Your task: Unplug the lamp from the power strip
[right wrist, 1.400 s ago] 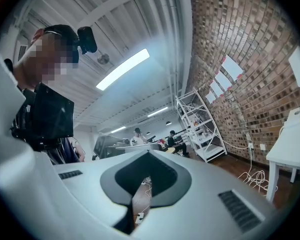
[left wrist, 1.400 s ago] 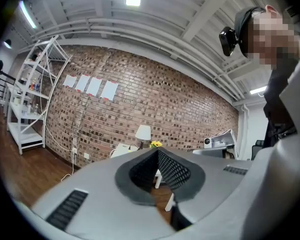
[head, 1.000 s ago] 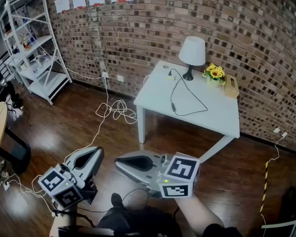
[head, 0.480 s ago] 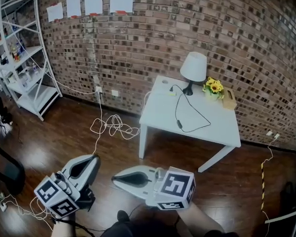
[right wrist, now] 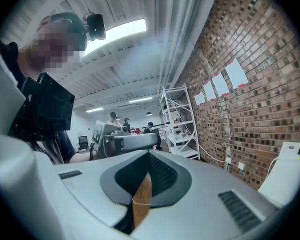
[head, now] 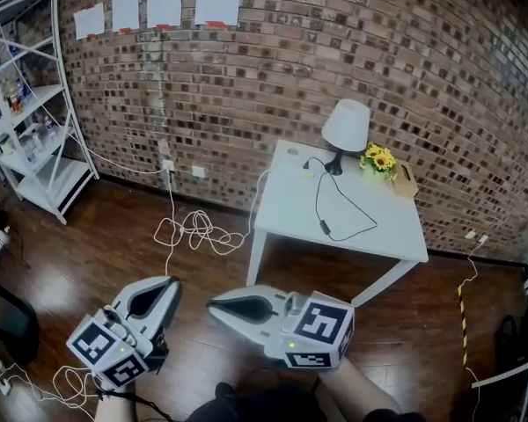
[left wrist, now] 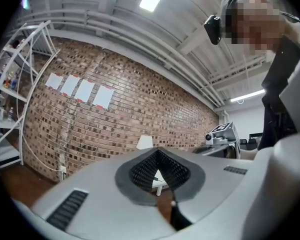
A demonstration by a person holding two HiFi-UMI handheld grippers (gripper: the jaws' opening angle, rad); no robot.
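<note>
Nearest, at the bottom of the head view, a person holds two grey grippers level over a dark wooden floor (head: 79, 253), each carrying a cube of black-and-white square markers. The left gripper (head: 171, 281) has its fingers pressed together with nothing between them, and so does the right gripper (head: 213, 304); each gripper view shows only a thin slit between the pads. Beyond them, a tangle of white cable (head: 198, 229) lies on the floor and runs up to a wall outlet (head: 167, 166). Well apart from both grippers, a white counter (head: 378, 236) stands against a brick wall (head: 273, 69). At its far edge is the white-shaded lamp (head: 345, 128), and its black cord (head: 352, 207) loops across the top to a small pale power strip (head: 305, 169), too small to make out clearly. Yellow flowers (head: 378, 158) and a tan box (head: 406, 181) sit beside the lamp. A white shelf unit (head: 31, 130) is cut off at the left. Sheets of paper (head: 163, 0) are taped high on the wall, their print unreadable.
</note>
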